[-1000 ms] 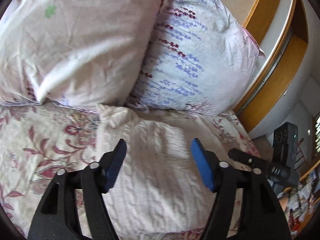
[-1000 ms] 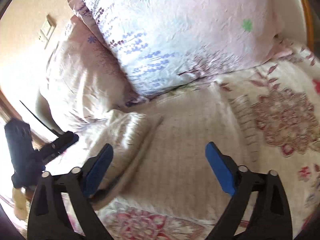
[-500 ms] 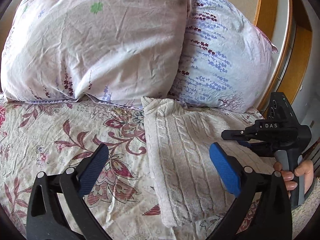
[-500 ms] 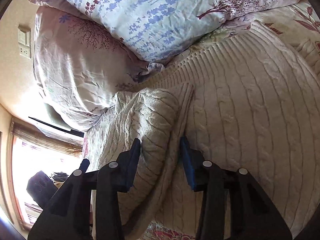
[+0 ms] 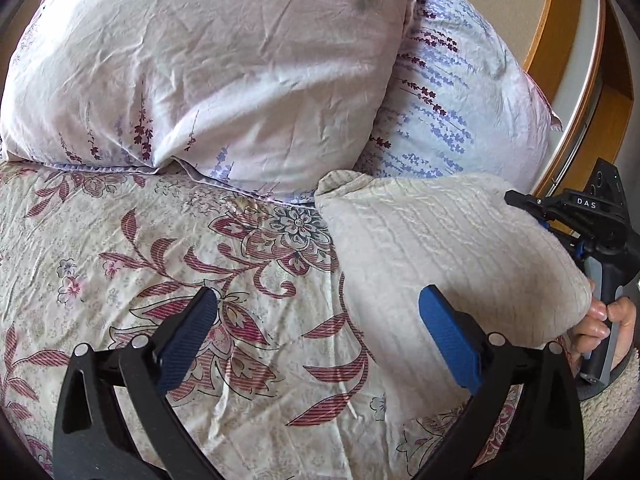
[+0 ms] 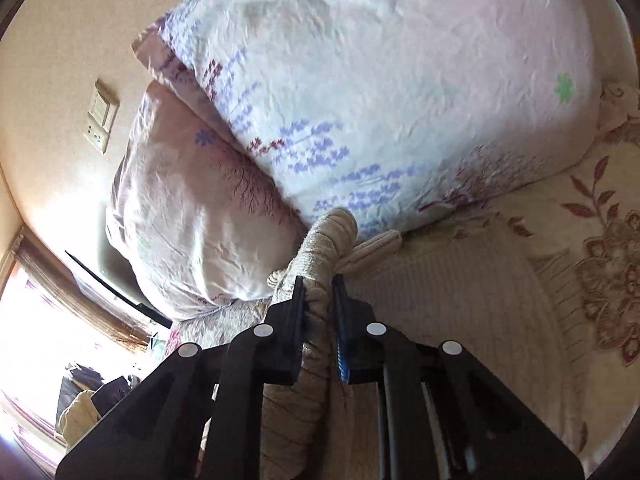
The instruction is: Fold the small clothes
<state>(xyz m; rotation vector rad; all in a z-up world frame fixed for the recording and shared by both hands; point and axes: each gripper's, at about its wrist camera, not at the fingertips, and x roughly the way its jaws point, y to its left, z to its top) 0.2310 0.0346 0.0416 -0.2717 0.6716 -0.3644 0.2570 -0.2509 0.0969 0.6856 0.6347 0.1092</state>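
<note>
Right gripper [image 6: 318, 312] is closing its jaws on a bunched fold of the cream cable-knit sweater [image 5: 440, 264], lifting that side off the floral bedspread [image 5: 160, 248] just below the two flowered pillows [image 5: 224, 72]. Left gripper [image 5: 316, 336] hangs wide and empty beside it. Looks mid-fold to me, more folds left. No containers anywhere.

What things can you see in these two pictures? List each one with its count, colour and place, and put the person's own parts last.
Sweater: one, cream cable-knit, on the bedspread, one edge lifted.
Pillows: two showing, pale pink and white with purple sprigs, behind the sweater.
Bedspread: one, cream with red flowers, under everything.
Wall switch: one, cream, wall beside the pillows.
Left gripper: black, blue pads, open over the bedspread.
Right gripper: black, closing on the sweater's fold.
Hand: one, on the right gripper's handle.
</note>
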